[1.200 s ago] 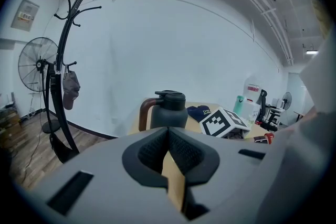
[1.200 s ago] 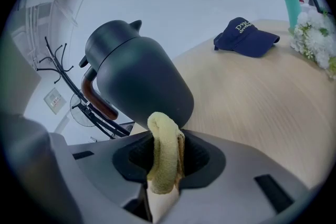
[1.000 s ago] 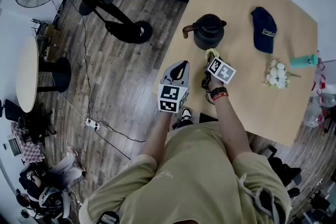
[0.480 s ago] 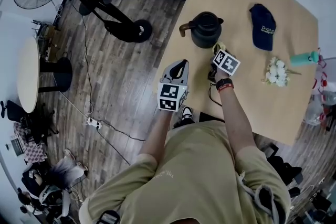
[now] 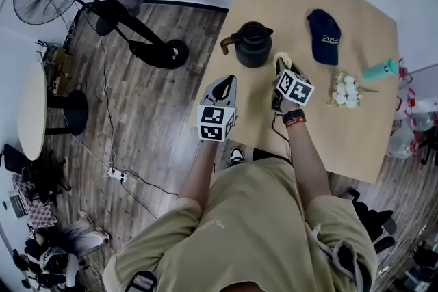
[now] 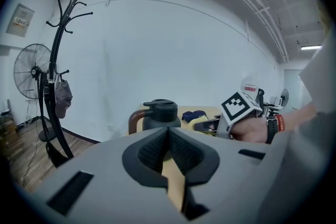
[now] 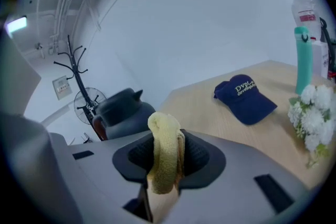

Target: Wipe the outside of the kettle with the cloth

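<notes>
The right gripper [image 7: 167, 150] is clamping a bunched yellow cloth [image 7: 164, 157] between its jaws, with the cloth's rolled top sticking up above them. In the head view this gripper is hanging over the light wooden surface [image 5: 342, 140], just to the right of the black kettle [image 5: 252, 44]. Whether the cloth is touching the kettle's side cannot be told. The kettle is standing upright near the surface's left edge, its brown handle pointing away from the cloth.

The left gripper [image 6: 168, 131] is holding its jaws together with nothing between them. It is hovering at the near left edge of the surface, short of the kettle and facing it.

A navy cap [image 5: 324, 36] is lying to the right of the kettle. A bunch of white flowers [image 5: 345, 90] is resting nearer the right edge, and a teal bottle [image 5: 378, 70] is sitting just beyond it. A coat stand [image 6: 52, 60] and a fan [image 6: 29, 68] are standing on the wooden floor at the left.
</notes>
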{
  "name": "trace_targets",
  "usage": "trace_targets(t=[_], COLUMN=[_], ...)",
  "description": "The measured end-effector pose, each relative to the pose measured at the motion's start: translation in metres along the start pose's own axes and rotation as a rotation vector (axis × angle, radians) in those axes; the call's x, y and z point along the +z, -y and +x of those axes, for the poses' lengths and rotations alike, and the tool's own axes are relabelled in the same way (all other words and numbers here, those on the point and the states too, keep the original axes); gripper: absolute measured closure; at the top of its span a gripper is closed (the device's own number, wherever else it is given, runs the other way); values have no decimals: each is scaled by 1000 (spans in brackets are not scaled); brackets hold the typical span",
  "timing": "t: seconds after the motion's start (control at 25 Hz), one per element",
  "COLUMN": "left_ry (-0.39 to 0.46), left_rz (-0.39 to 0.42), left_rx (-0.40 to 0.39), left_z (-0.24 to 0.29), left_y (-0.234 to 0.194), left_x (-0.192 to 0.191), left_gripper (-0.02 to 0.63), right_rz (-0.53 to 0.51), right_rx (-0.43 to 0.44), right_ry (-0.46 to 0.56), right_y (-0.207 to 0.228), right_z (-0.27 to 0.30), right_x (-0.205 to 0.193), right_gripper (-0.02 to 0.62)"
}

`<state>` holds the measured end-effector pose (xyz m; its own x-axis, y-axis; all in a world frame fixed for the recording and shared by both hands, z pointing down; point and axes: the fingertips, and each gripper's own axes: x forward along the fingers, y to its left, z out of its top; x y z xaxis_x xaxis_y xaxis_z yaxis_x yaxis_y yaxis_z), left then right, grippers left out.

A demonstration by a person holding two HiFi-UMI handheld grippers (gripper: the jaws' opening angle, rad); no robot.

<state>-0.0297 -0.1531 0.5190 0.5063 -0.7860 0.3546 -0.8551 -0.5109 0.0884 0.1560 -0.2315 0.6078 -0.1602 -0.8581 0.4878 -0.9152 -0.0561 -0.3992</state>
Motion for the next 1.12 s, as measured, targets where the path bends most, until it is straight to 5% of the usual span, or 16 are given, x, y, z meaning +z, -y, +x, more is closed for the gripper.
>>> trace_targets(t=[0.36, 0.76, 1.12], left_ry=[121, 201, 240], left_rz=[43, 56, 61], left_rx=[-31, -31, -13], left_z=[-37, -84, -99], left_y=[23, 46, 49], left_x=[47, 68, 74], left_gripper=[584, 584, 584], right_rz=[-171, -402, -420], right_rx=[94, 108, 86], right_ry=[190, 349, 367], right_y=[-41, -89, -87], right_z=[-122, -217, -236], right_x=[48, 60, 52], right_gripper=[469, 471, 472])
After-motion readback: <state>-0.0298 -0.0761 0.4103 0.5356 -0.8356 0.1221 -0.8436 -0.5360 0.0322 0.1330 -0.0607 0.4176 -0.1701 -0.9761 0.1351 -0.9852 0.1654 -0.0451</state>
